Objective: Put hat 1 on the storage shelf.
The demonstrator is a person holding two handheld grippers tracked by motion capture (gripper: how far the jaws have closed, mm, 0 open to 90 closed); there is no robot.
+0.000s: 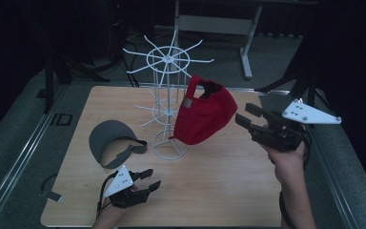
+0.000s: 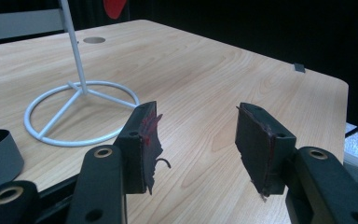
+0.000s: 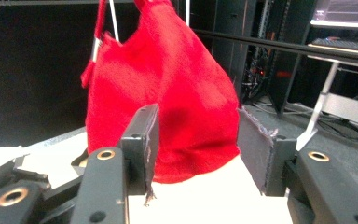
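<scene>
**Red cap hangs on rack, both grippers empty**

The high view shows the red cap (image 1: 205,116) hanging on the white rack (image 1: 167,102), just ahead of the right gripper (image 1: 244,115), its fingers spread around nothing. The left gripper view shows the left gripper (image 2: 196,140) with fingers parted over bare worktop (image 2: 205,70), the rack's base ring beyond.

Red cap (image 1: 204,116) hanging from white wire rack (image 1: 167,102), brim down, above table
</scene>
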